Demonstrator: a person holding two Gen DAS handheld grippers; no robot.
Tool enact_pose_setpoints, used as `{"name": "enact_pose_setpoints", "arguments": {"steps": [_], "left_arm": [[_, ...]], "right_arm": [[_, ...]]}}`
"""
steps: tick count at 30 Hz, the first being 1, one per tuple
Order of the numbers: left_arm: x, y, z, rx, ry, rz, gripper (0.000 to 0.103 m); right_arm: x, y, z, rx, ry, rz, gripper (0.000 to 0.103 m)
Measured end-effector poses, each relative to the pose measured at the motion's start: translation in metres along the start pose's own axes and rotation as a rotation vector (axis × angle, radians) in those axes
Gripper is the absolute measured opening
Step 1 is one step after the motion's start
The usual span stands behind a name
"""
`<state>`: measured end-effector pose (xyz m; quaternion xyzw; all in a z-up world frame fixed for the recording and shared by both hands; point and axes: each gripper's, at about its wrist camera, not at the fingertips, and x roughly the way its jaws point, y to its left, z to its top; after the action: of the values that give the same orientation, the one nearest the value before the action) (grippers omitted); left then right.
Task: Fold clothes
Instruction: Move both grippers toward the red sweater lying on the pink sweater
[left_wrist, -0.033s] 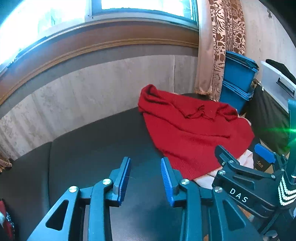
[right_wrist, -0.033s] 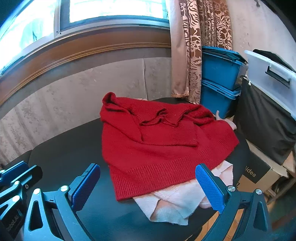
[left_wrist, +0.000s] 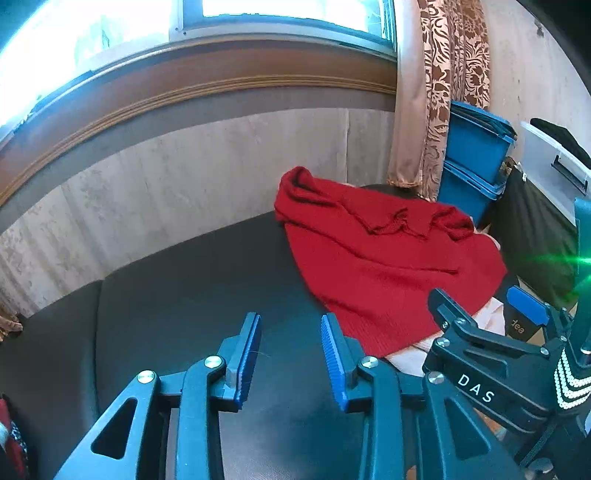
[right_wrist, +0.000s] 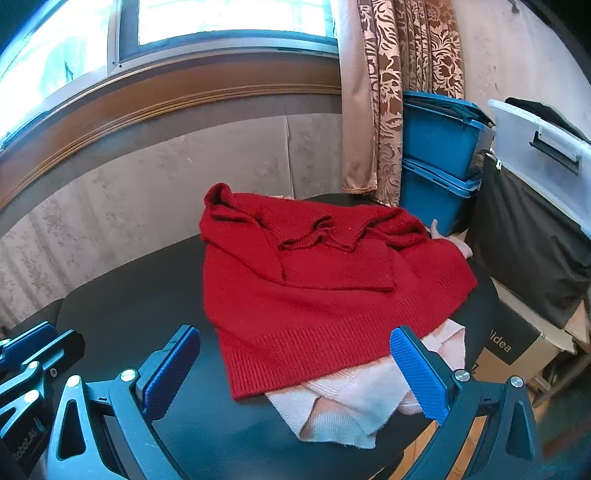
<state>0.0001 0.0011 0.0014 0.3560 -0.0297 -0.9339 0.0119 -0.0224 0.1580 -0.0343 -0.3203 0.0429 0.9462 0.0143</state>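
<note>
Overhead, a bright window (right_wrist: 229, 22) tops a dark table (right_wrist: 147, 295); stacked blue bins (right_wrist: 436, 162) hold dark fabric. Rumpled, the red sweater (right_wrist: 314, 295) covers a pink garment (right_wrist: 351, 402), ribbed hem nearest, neck toward the wall. Left gripper (left_wrist: 291, 354) and right gripper (right_wrist: 295, 373) gape empty.

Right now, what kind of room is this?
Probably a room in someone's home, used partly for storage: a patterned curtain hangs by a window, blue storage bins are stacked in the corner, and a red sweater lies waiting to be folded.
</note>
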Motion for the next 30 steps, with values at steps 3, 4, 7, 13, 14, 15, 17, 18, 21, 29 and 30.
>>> {"name": "enact_pose_setpoints", "arguments": {"steps": [3,4,7,13,14,15,17,18,21,29,30], "left_arm": [[-0.004,-0.004,0.001,-0.008,-0.001,-0.003,0.034],[-0.003,-0.003,-0.001,-0.014,0.001,-0.005,0.034],[0.003,0.003,-0.006,-0.025,0.020,-0.012,0.034],[0.011,0.007,-0.017,-0.029,0.050,0.004,0.034],[0.012,0.008,-0.020,-0.033,0.055,0.004,0.034],[0.014,0.010,-0.021,-0.035,0.061,0.002,0.034],[0.016,0.014,-0.024,-0.039,0.071,0.001,0.034],[0.017,0.016,-0.026,-0.041,0.075,0.000,0.034],[0.021,0.022,-0.035,-0.034,0.079,0.000,0.040],[0.058,0.058,-0.104,-0.033,0.210,0.040,0.040],[0.062,0.065,-0.112,-0.055,0.234,0.039,0.040]], "right_arm": [[0.001,0.002,-0.003,0.000,-0.002,0.012,0.103],[0.002,0.002,-0.004,0.000,-0.003,0.016,0.103],[0.003,0.004,-0.008,-0.001,-0.005,0.028,0.103],[0.013,-0.002,-0.021,0.055,0.030,0.121,0.103],[0.014,-0.002,-0.023,0.062,0.037,0.131,0.103],[0.015,0.000,-0.022,0.064,0.043,0.136,0.103],[0.014,0.004,-0.024,0.061,0.044,0.147,0.103],[0.013,0.004,-0.026,0.057,0.043,0.156,0.103],[0.012,0.006,-0.031,0.036,0.042,0.193,0.103],[0.034,-0.011,-0.052,0.077,0.162,0.337,0.051],[0.037,-0.016,-0.052,0.089,0.173,0.327,0.051]]}}
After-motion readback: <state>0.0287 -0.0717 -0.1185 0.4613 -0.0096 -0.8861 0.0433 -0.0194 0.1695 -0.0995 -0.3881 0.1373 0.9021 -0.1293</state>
